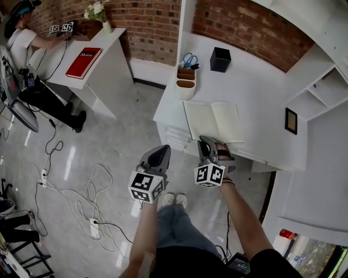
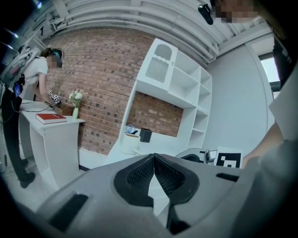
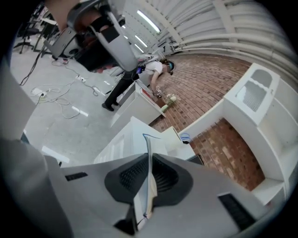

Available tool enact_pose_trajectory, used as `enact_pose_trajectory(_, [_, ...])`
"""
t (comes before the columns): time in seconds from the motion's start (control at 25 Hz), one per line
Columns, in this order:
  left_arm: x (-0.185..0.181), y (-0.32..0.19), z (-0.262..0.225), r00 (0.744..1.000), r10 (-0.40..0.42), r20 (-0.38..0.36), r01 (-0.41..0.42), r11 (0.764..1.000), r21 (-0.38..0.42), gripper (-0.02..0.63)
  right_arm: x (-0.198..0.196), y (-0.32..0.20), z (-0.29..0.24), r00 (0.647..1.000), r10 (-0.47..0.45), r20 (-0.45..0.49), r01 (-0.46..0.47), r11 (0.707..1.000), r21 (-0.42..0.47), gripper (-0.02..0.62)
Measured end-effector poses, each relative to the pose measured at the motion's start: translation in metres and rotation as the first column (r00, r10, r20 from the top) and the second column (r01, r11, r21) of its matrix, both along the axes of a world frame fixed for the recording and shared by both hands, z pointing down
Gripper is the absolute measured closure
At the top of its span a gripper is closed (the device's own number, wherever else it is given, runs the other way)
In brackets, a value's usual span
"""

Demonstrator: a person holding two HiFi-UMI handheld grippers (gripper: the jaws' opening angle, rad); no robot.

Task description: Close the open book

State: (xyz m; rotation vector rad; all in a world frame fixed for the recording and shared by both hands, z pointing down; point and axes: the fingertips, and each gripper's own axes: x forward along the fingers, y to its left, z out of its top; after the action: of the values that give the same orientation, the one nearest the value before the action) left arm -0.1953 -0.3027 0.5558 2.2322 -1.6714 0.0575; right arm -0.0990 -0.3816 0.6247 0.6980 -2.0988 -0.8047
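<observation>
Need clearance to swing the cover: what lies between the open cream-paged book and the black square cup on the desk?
Nothing: the head view shows bare white desk between the open cream-paged book and the black square cup.

I count two books (one open book (image 1: 213, 121) on the near tabletop (image 1: 255, 87), one red book (image 1: 84, 55) on the far tabletop (image 1: 109, 54)) and two grippers of my own, the left gripper (image 1: 165, 149) and the right gripper (image 1: 205, 141). Around the open book I count one black box (image 1: 220, 59), one pair of scissors (image 1: 189, 58), one white holder (image 1: 185, 87) and one picture frame (image 1: 291, 120). At the far tabletop there is one person (image 1: 22, 40) and one vase of flowers (image 1: 100, 13).
</observation>
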Motion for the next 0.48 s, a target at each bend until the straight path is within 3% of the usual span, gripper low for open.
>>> enact_pose_trajectory(0.12, [0.005, -0.002, 0.001, 1.0, 0.01, -0.001, -0.01, 1.0, 0.001, 0.598, 0.011, -0.003, -0.017, 0.986, 0.079, 0.148, -0.071, 0.996, -0.06, 0.572])
enact_pose_trajectory(0.2, [0.01, -0.004, 0.001, 1.0, 0.019, 0.001, -0.019, 1.0, 0.002, 0.598, 0.022, -0.008, -0.028, 0.953, 0.152, 0.26, -0.124, 0.985, -0.121, 0.572])
enact_pose_trajectory(0.32, [0.015, -0.007, 0.0, 0.999, 0.034, 0.003, -0.034, 0.999, 0.005, 0.598, 0.042, -0.019, -0.042, 0.878, 0.264, 0.398, -0.192, 0.958, -0.212, 0.572])
enact_pose_trajectory(0.48, [0.024, -0.012, -0.001, 0.998, 0.057, -0.001, -0.057, 0.998, 0.003, 0.598, 0.067, -0.029, -0.049, 0.771, 0.374, 0.516, -0.226, 0.918, -0.327, 0.572])
